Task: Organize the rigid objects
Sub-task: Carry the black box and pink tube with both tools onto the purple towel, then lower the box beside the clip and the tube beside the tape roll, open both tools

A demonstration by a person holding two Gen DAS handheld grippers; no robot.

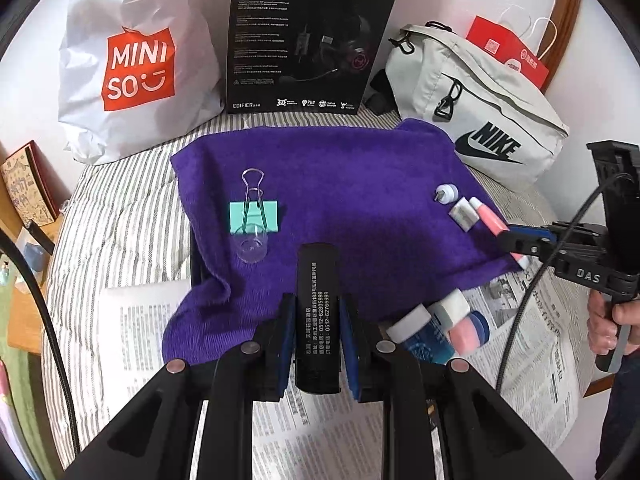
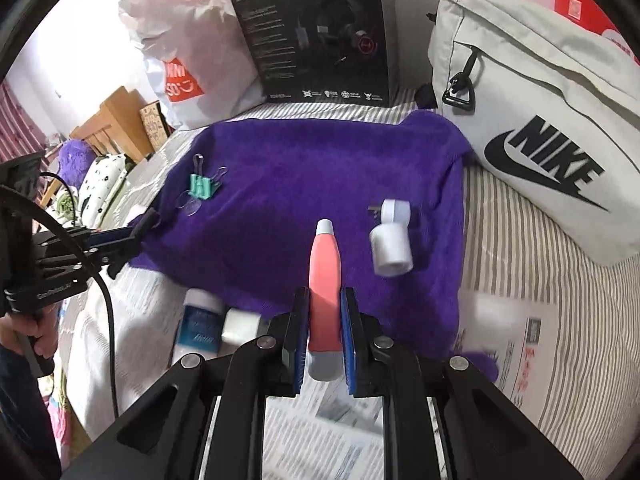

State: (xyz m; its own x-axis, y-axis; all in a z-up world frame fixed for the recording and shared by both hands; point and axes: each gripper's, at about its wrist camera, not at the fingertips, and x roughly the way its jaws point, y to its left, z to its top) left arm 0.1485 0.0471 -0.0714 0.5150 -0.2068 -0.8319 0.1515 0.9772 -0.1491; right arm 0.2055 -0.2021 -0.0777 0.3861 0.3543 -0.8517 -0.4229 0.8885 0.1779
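Note:
My left gripper (image 1: pixel 318 312) is shut on a black cylinder with white print (image 1: pixel 317 280), held over the near edge of the purple towel (image 1: pixel 340 168). My right gripper (image 2: pixel 325 312) is shut on a pink tube with a pale cap (image 2: pixel 325 264), also at the towel's near edge; it shows in the left wrist view (image 1: pixel 490 218). A green binder clip (image 1: pixel 253 216) and a clear small cup (image 1: pixel 251 246) lie on the towel's left. A white plug-like piece (image 2: pixel 394 210) and a white cap (image 2: pixel 391 250) lie on its right.
A blue and white bottle (image 1: pixel 420 336), a pink-capped container (image 1: pixel 468 328) and newspaper (image 1: pixel 540 344) lie near the towel's front. A Miniso bag (image 1: pixel 136 60), a black headset box (image 1: pixel 308 40), a white Nike bag (image 1: pixel 480 108) and a red paper bag (image 1: pixel 508 52) stand behind.

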